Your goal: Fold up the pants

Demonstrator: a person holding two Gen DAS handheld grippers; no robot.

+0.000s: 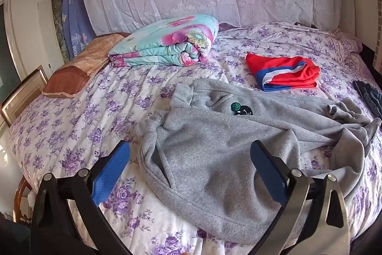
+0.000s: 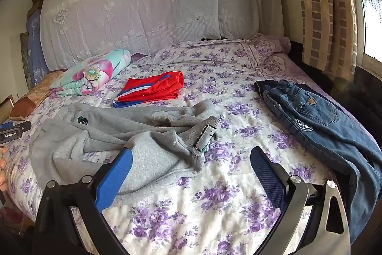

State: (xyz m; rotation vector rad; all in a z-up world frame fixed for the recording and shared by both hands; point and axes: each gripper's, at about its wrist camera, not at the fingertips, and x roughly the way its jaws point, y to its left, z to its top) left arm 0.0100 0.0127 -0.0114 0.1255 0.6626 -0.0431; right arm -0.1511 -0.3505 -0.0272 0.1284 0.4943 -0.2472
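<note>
Sweatpants (image 1: 214, 147), grey fleece, soft and floppy, lie rumpled mid-bed (image 1: 71, 111); my left gripper (image 1: 191, 173) and right gripper (image 2: 191, 176) both gape wide, empty, so I'd pinch the ribbed waistband (image 2: 205, 133).

- "GenRobot.AI" stands in white letters on a small black label on the left gripper (image 2: 13, 133), seen at the left edge of the right wrist view.
- The grey pants (image 1: 214, 142) carry a green and black patch (image 1: 241, 109) near the waist; no lettering on it can be read.
- The jeans (image 2: 317, 116) bear a round white-ringed badge (image 2: 304, 124) and a small tan triangular tag (image 2: 310, 100); any writing on either is too small to read.
- The blue cloth (image 1: 71, 23) hanging at the wall has pale print, illegible.
</note>
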